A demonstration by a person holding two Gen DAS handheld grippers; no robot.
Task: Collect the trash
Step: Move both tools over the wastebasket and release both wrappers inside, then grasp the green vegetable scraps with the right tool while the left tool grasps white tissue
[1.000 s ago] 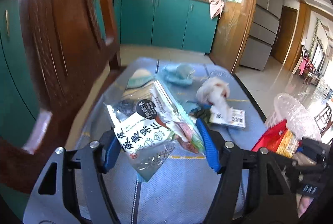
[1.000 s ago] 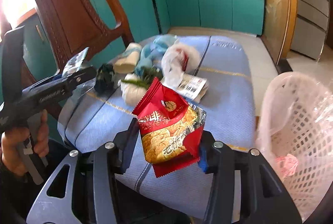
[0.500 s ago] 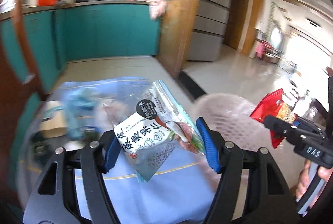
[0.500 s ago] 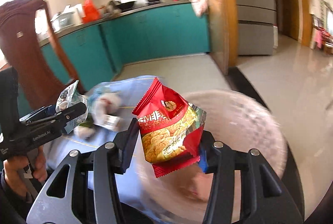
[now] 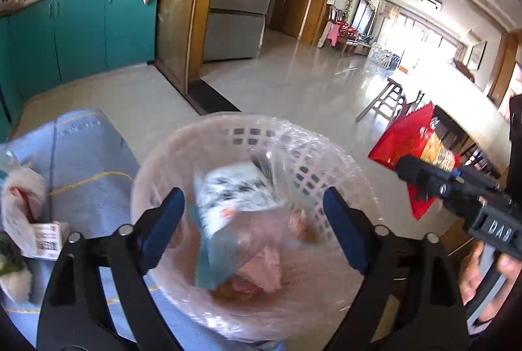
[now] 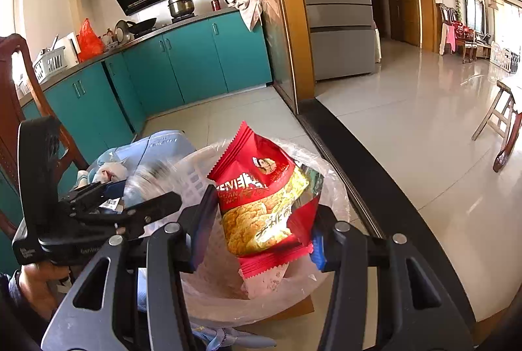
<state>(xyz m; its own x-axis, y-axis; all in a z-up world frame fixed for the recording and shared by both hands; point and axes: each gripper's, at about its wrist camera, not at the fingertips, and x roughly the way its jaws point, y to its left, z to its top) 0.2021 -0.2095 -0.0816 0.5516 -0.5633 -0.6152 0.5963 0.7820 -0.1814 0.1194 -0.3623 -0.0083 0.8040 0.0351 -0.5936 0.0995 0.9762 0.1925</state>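
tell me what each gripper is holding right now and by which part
The right gripper pinches the red snack packet across its lower half. The left gripper, jaws just opened, holds nothing; the clear wrapper is dropping into the pink basket.

Bright daylight, window glare far right, floor [image 5: 293, 80] reflections, falling wrapper [image 5: 235, 187] motion-blurred, fisheye bend w/ dark corners

Teal kitchen cabinets [image 6: 195, 57], glossy pale floor tiles [image 6: 407, 122], sunlit.
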